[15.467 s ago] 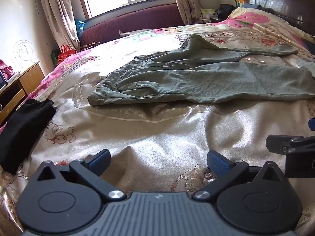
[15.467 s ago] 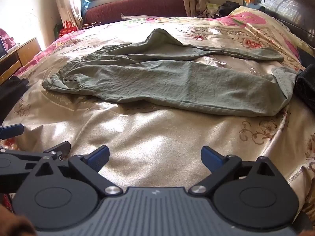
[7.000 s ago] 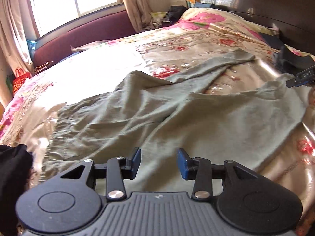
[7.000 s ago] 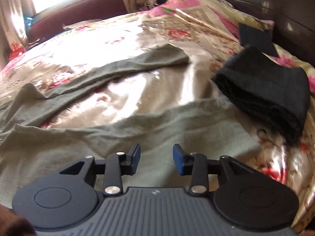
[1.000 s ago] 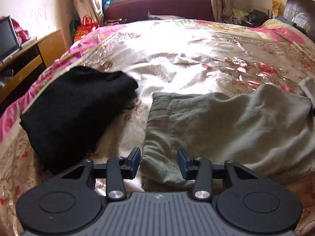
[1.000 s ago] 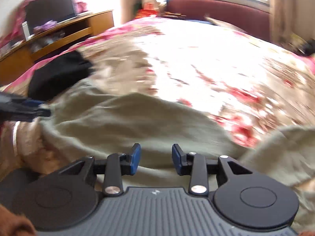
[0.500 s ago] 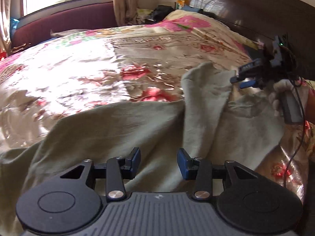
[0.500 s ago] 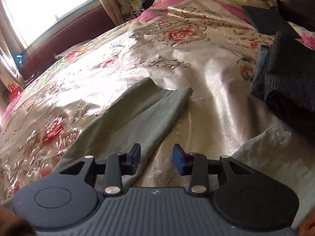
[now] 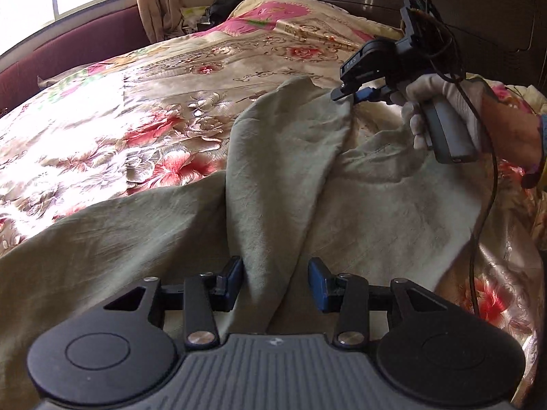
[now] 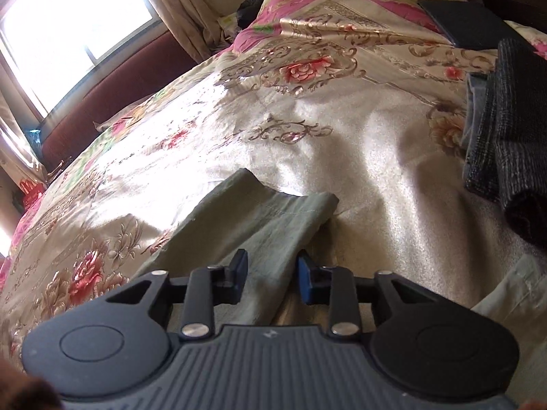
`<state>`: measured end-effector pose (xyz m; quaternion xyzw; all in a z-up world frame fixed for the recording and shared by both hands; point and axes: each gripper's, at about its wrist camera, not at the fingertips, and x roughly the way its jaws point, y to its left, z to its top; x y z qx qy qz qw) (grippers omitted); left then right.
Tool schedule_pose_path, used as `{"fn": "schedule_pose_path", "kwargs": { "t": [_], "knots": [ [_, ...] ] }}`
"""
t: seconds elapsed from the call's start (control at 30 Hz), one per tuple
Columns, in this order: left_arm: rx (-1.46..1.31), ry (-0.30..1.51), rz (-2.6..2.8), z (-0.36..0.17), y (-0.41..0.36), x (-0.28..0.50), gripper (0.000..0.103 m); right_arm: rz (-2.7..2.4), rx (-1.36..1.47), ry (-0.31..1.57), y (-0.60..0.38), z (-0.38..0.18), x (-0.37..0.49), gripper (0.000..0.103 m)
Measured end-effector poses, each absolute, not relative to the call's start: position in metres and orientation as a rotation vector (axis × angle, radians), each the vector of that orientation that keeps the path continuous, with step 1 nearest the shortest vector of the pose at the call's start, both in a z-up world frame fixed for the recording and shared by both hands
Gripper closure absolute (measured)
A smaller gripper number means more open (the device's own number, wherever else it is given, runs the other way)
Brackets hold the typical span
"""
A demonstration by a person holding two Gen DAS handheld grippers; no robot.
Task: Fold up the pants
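Observation:
Grey-green pants lie spread on the floral bedspread. A raised fold of one leg runs between the fingers of my left gripper, whose jaws stand partly apart around it. In the left wrist view my right gripper is at the far leg end, its tips on the cloth. In the right wrist view the leg cuff lies just ahead and the leg runs between the fingers of my right gripper, jaws narrowly apart.
A folded dark garment lies on the bed to the right of the cuff. A flat black item rests near the pillows. The dark headboard stands behind; a maroon bench lies under the window.
The right gripper has moved closer over the leg near the cuff, which now sits between its fingers. The left gripper stays over the raised fold; the view shifted slightly.

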<state>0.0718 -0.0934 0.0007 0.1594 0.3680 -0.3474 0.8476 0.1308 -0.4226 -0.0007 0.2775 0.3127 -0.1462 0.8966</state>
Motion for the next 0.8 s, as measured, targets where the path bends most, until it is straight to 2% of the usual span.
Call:
{"fn": "schedule_pose_path", "kwargs": {
  "t": [0.03, 0.1, 0.33, 0.53, 0.63, 0.77, 0.8],
  "knots": [
    [0.344, 0.775, -0.728, -0.001, -0.095, 0.071, 0.047, -0.290, 0.594, 0.651, -0.424, 0.000, 0.131, 0.098],
    [0.359, 0.771, -0.723, -0.001, -0.098, 0.071, 0.047, -0.265, 0.652, 0.644, -0.428, 0.004, 0.126, 0.100],
    [0.394, 0.720, -0.745, 0.017, -0.101, 0.058, 0.047, -0.151, 0.726, 0.487, -0.443, 0.074, 0.076, 0.101],
    [0.396, 0.665, -0.780, 0.035, -0.102, 0.038, 0.047, -0.140, 0.740, 0.398, -0.454, 0.127, -0.002, 0.101],
    [0.419, 0.674, -0.799, 0.031, -0.108, 0.029, 0.047, -0.194, 0.740, 0.426, -0.455, 0.112, -0.042, 0.101],
    [0.471, 0.697, -0.833, 0.024, -0.119, 0.016, 0.047, -0.287, 0.774, 0.598, -0.467, 0.046, -0.054, 0.098],
    [0.494, 0.695, -0.837, 0.024, -0.122, 0.010, 0.047, -0.307, 0.809, 0.635, -0.471, 0.031, -0.054, 0.094]
  ]
}}
